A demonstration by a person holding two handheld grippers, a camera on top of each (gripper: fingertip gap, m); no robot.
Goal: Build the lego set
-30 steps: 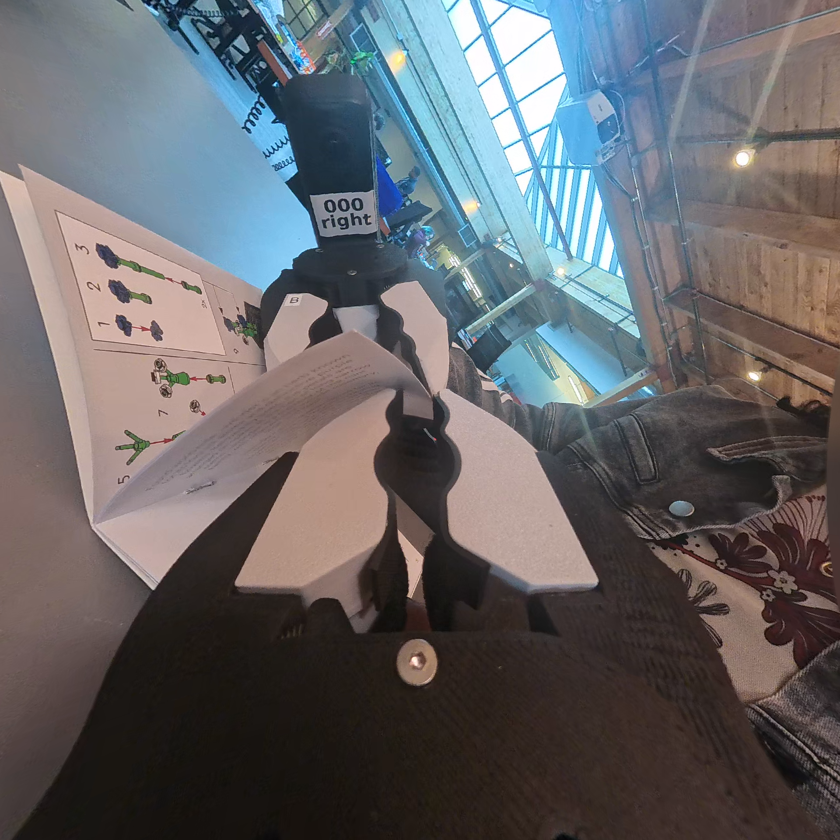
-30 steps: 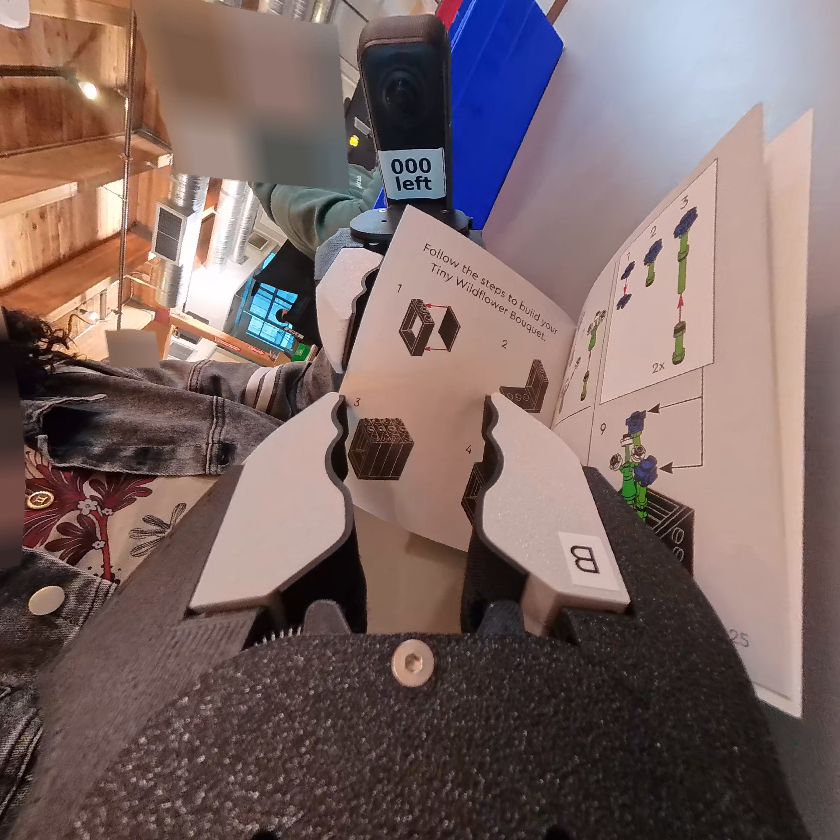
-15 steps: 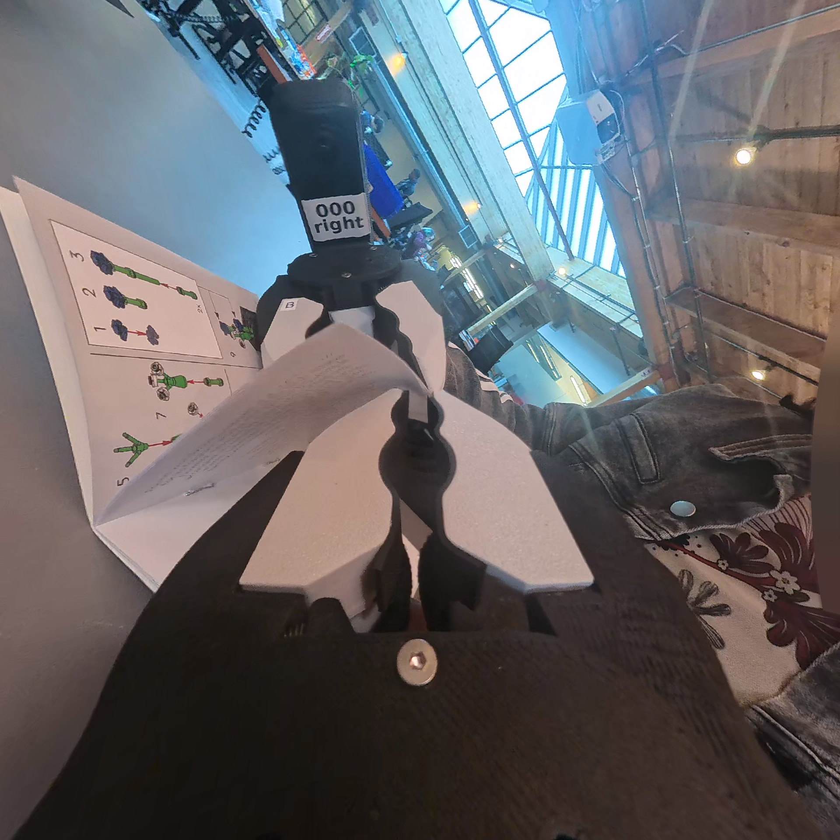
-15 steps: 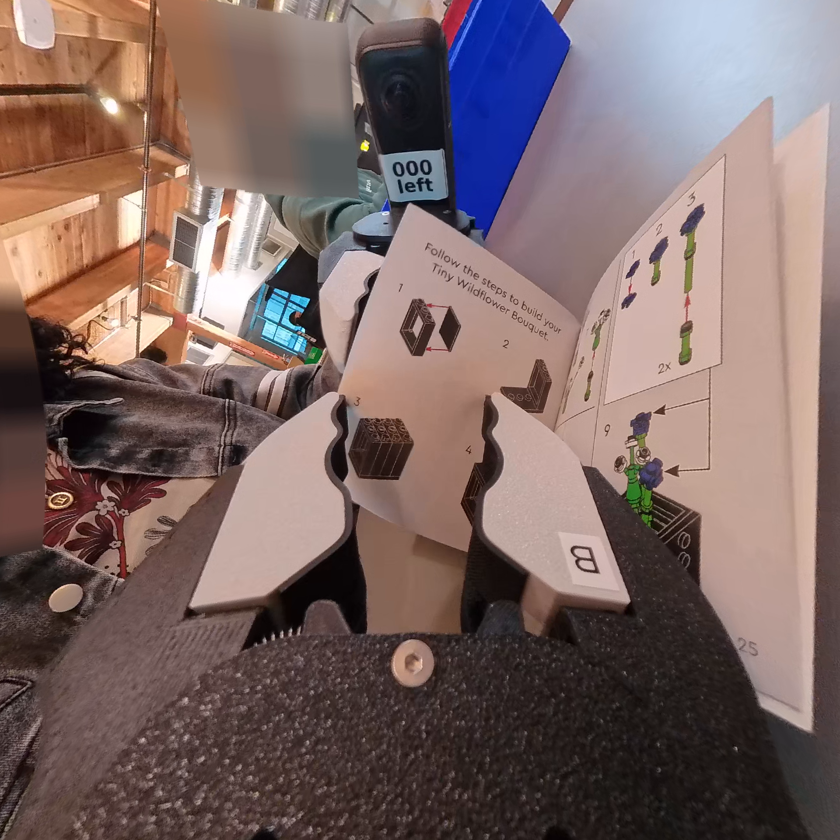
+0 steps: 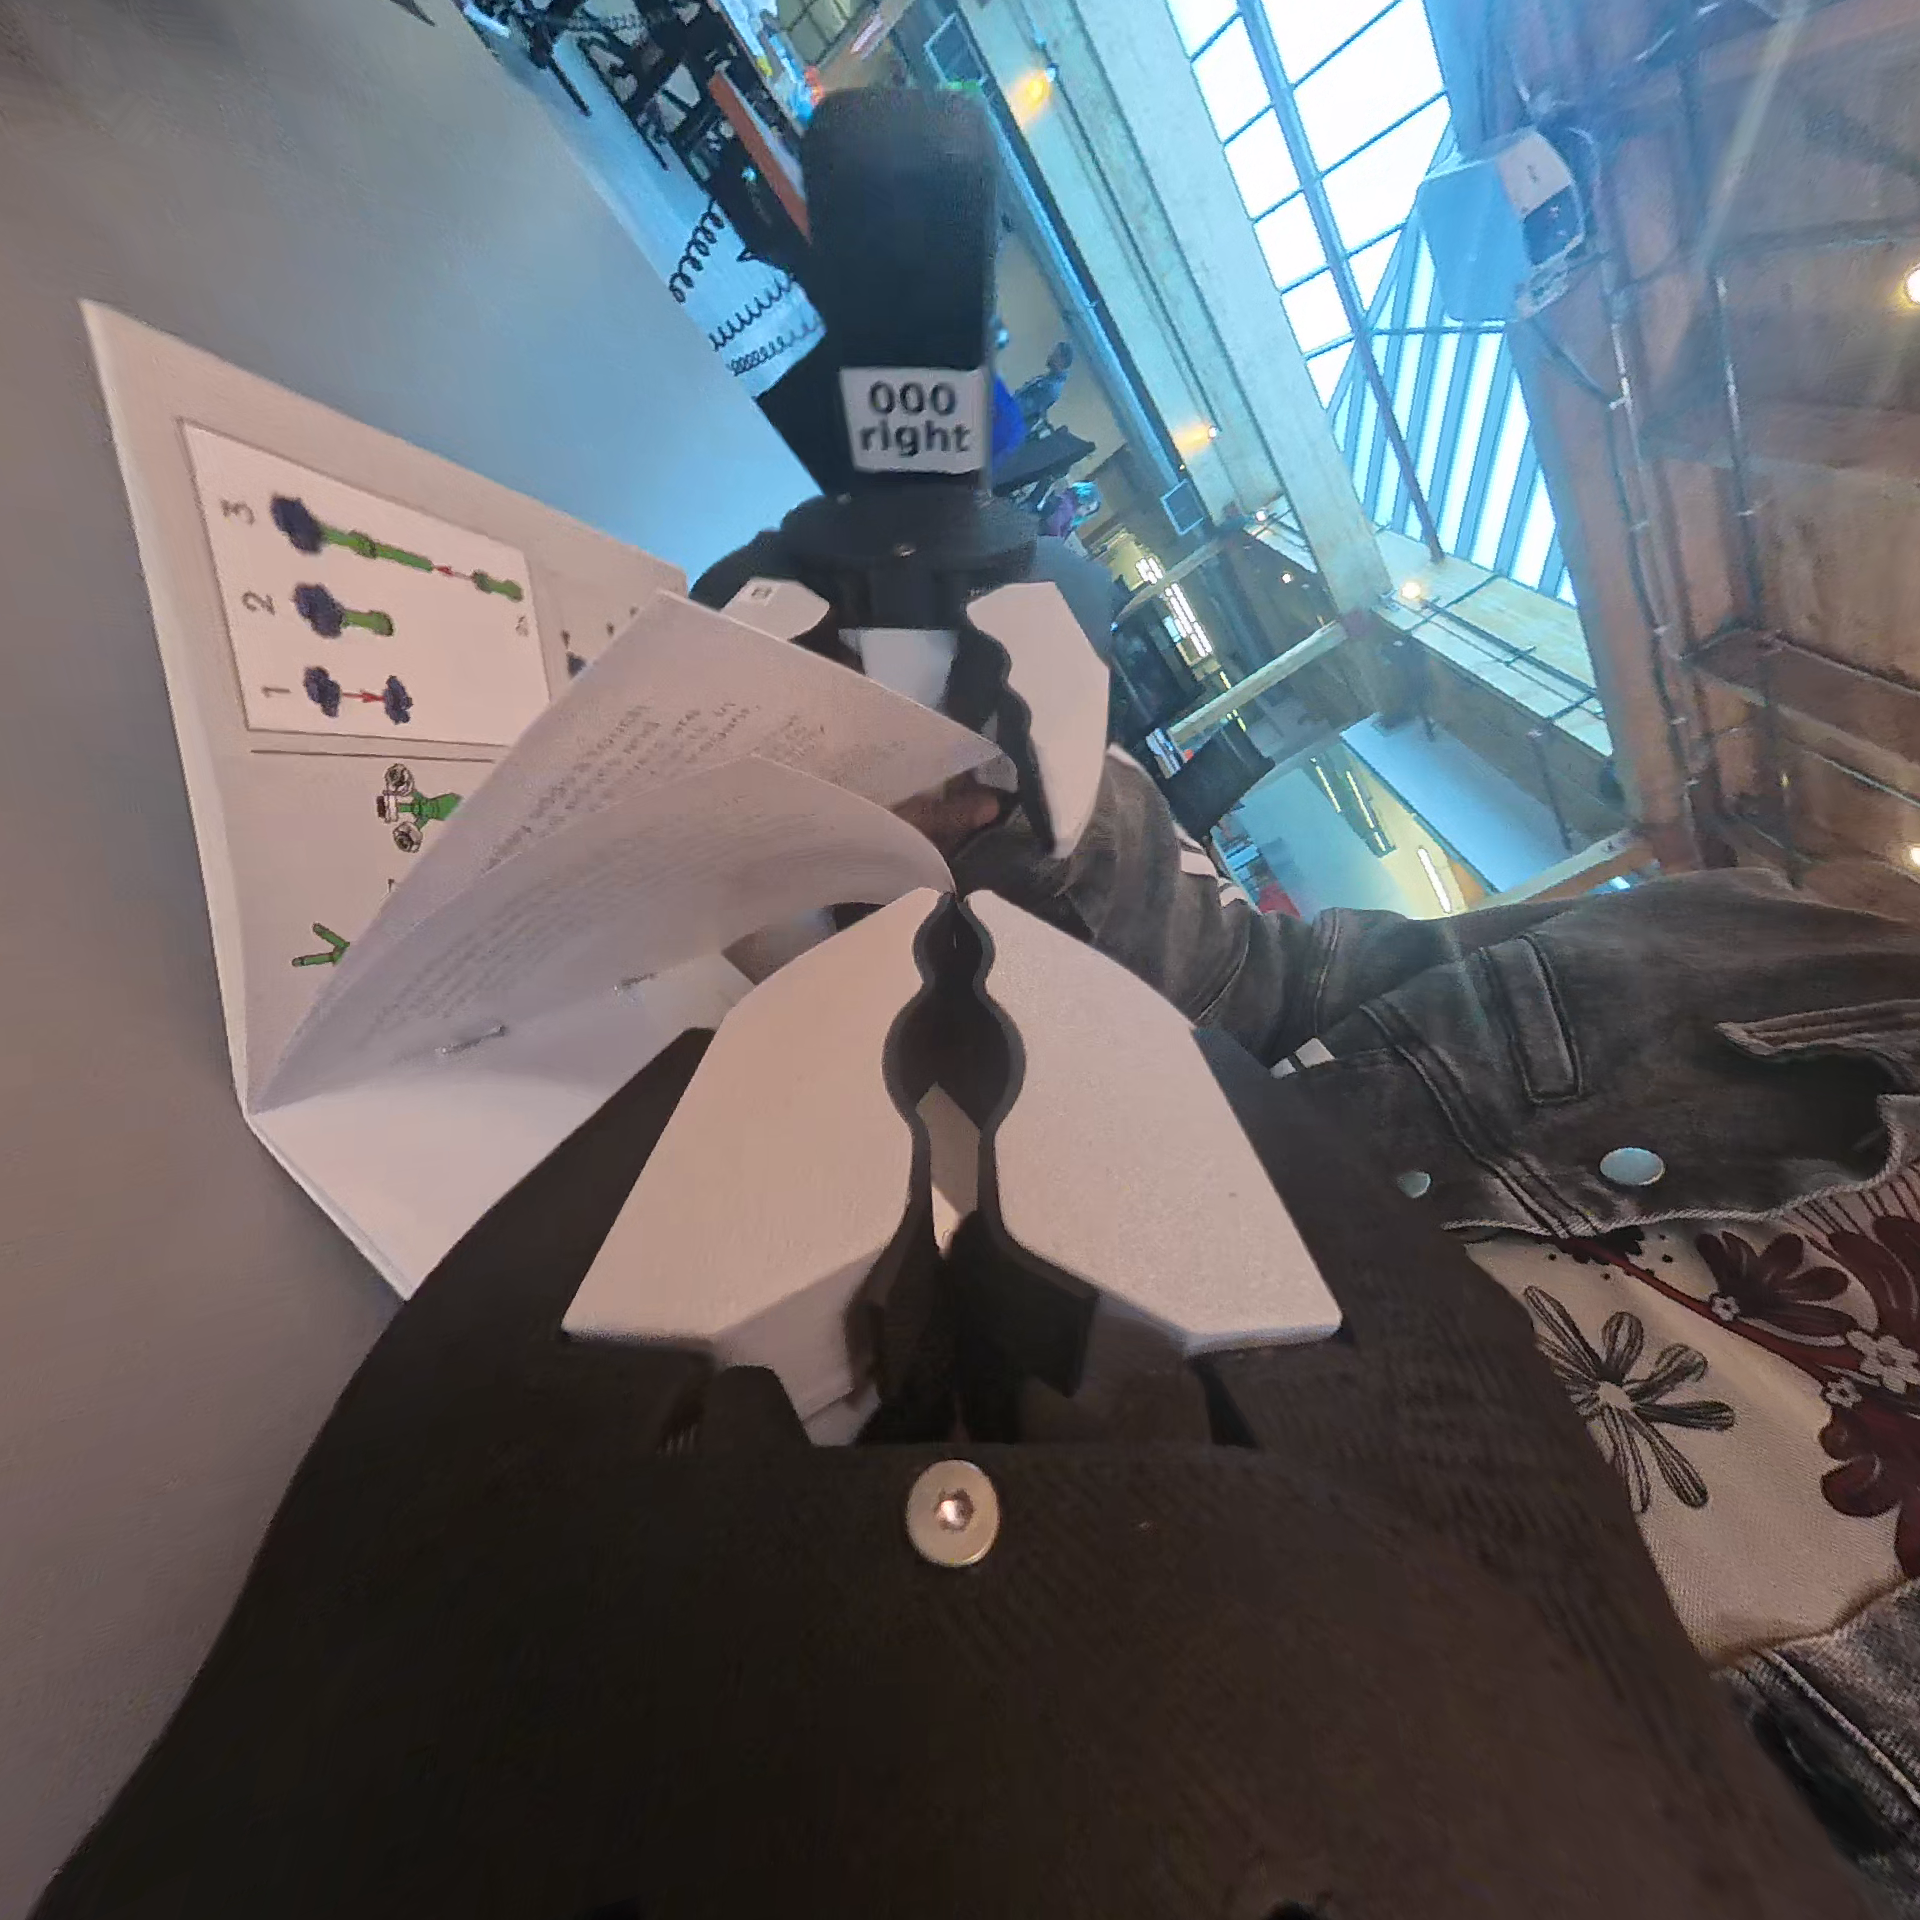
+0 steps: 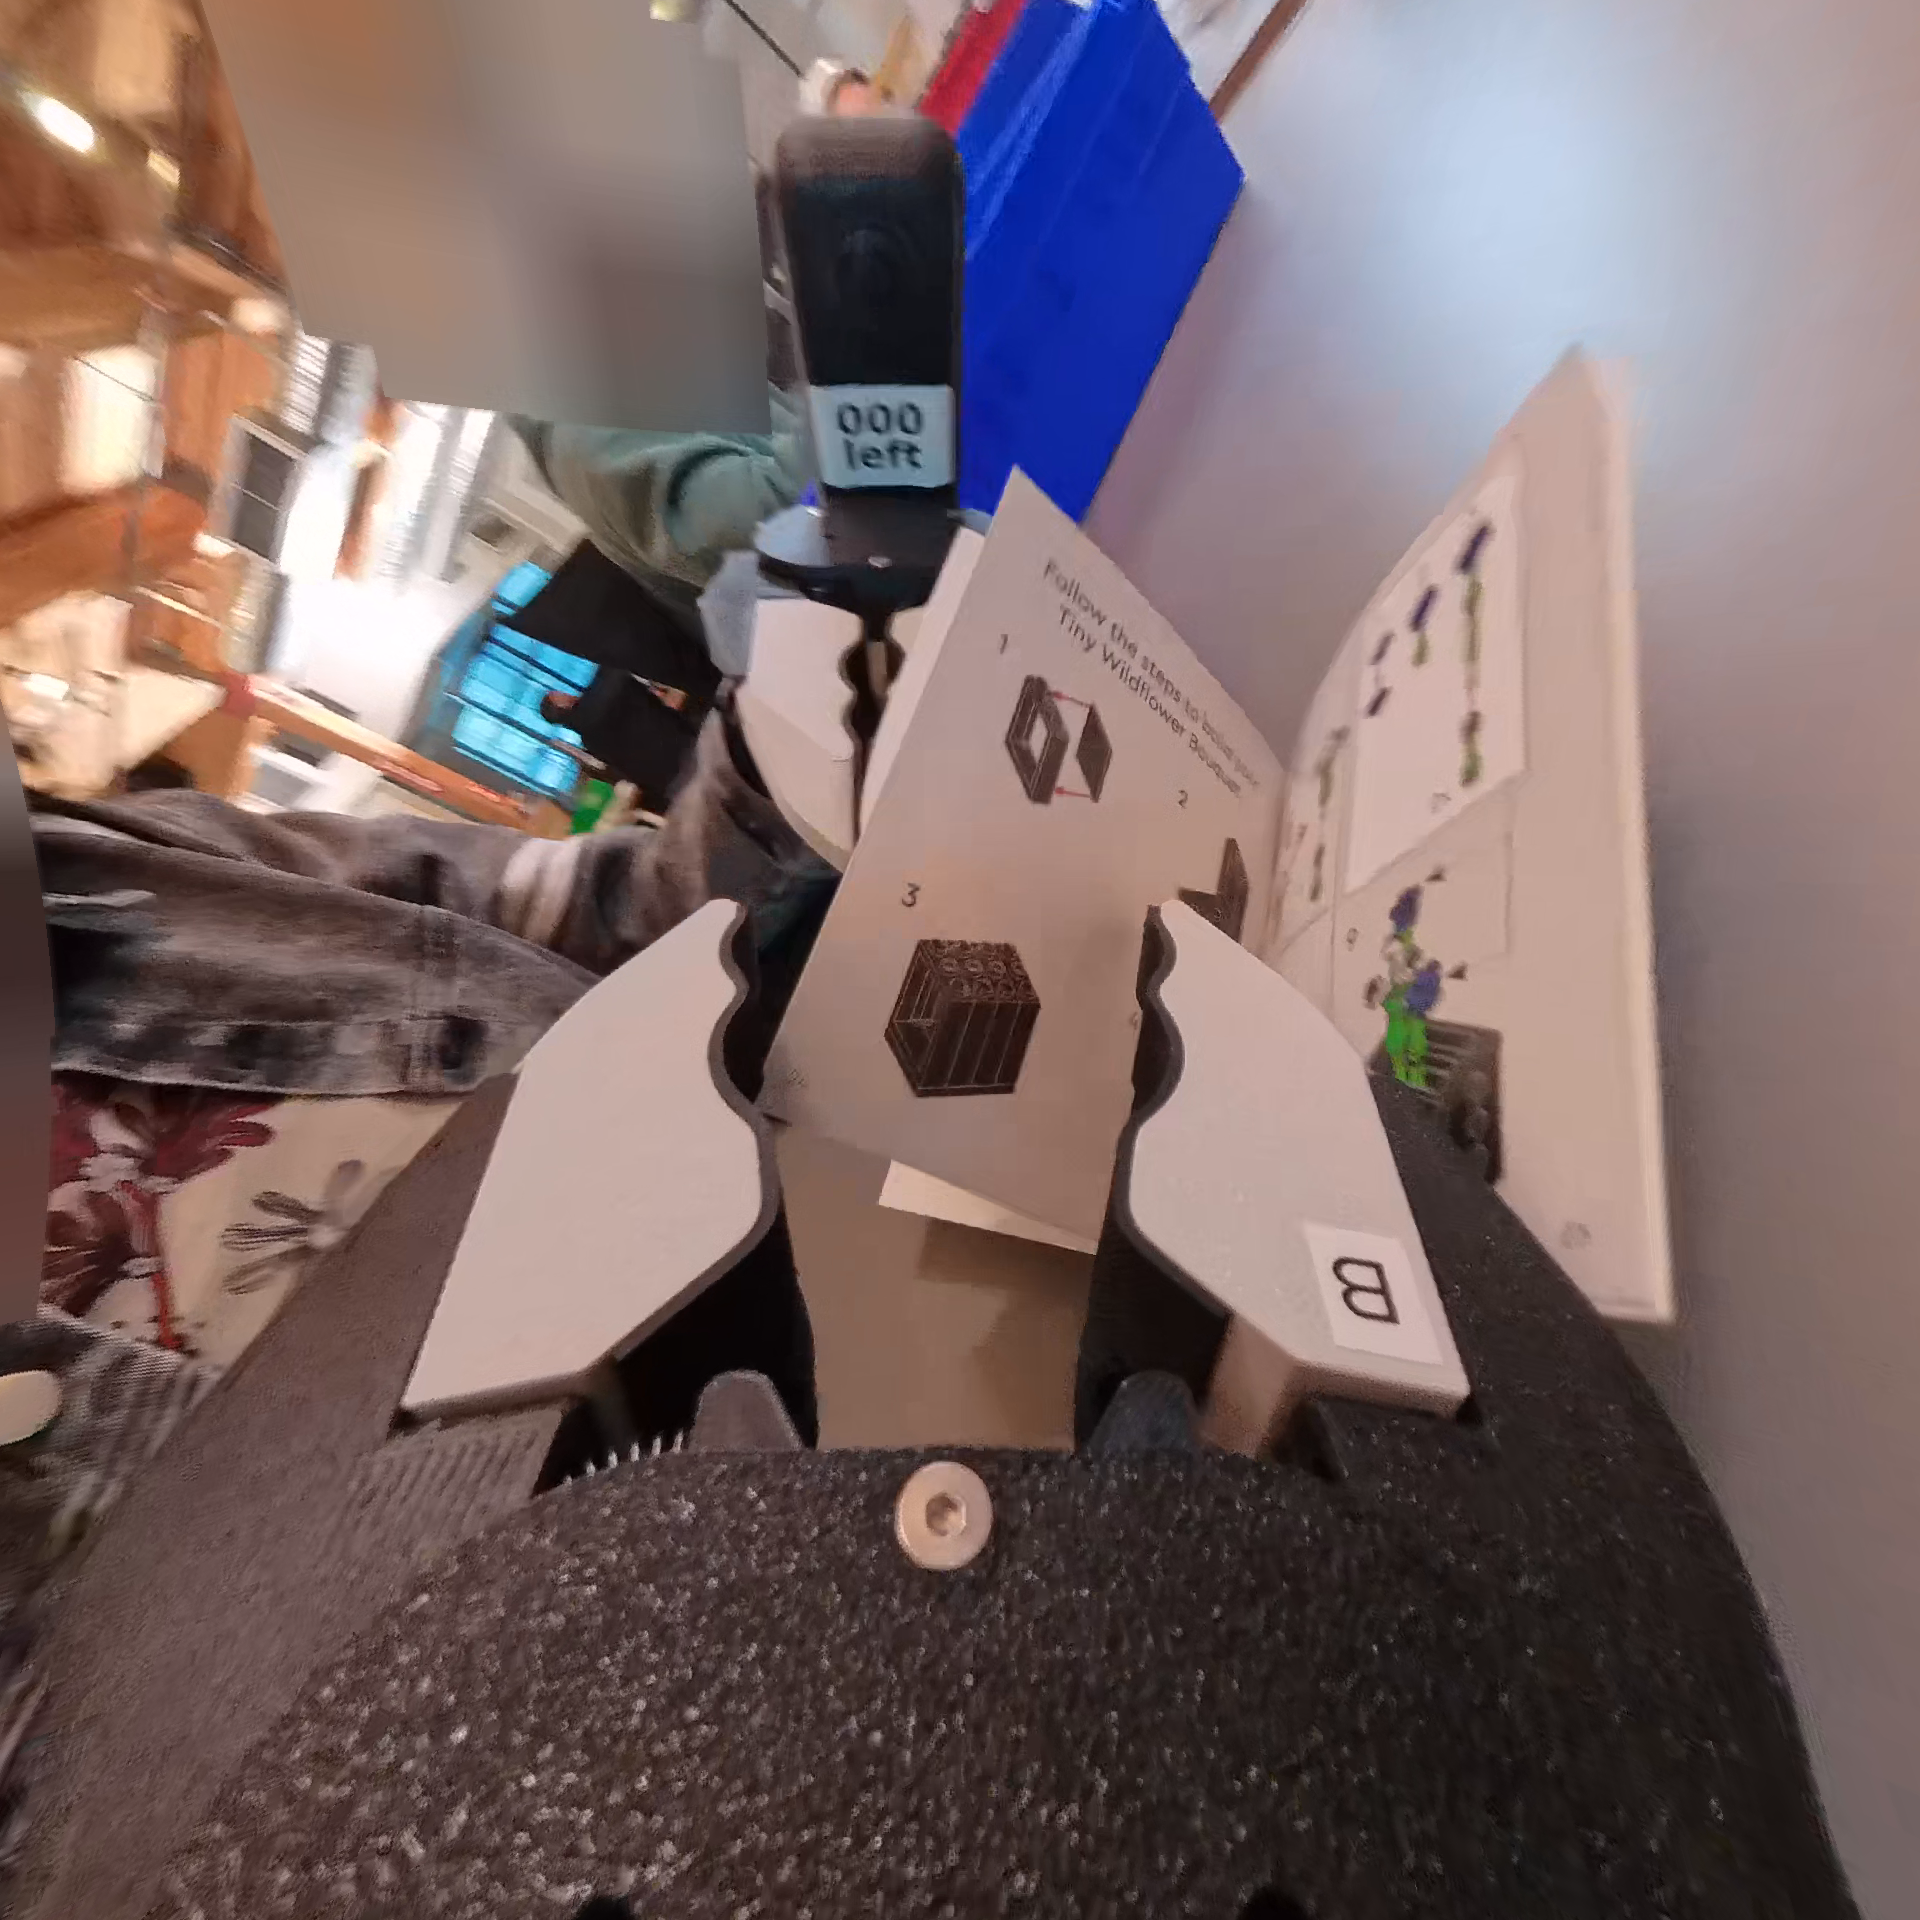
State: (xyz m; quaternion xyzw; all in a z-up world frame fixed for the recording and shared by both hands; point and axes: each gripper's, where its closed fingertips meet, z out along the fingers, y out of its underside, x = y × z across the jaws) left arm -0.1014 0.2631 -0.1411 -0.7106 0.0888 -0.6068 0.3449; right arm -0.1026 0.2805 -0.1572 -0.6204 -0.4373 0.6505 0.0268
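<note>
We have no bricks in view yet; the work here is with the instruction booklet (image 5: 343,1122), which lies open on the grey desk (image 5: 312,260), so we judge we are finding the right page before building. Our left claw (image 5: 954,906) is closed, its tips meeting on the edge of a lifted page (image 5: 665,883), which curls up from the stapled fold toward 2 o'clock in the left wrist view; holding it raised keeps the spread underneath readable. Whether one sheet or two are pinched we cannot tell, since a second sheet arches just behind. Our right claw (image 6: 945,1023) stands wide open with nothing gripped: the lifted page (image 6: 1029,883) rises between its fingers (image 6: 644,1143) without being clamped, ready, we judge, to catch or flatten it. The two claws face each other across the booklet, each pointing at the other's camera post at 12 o'clock, both held low and nearly level with the desk. The booklet's flat pages (image 6: 1475,831) sit at 2 o'clock in the right wrist view, a blue bin (image 6: 1081,260) beyond at 1 o'clock.
</note>
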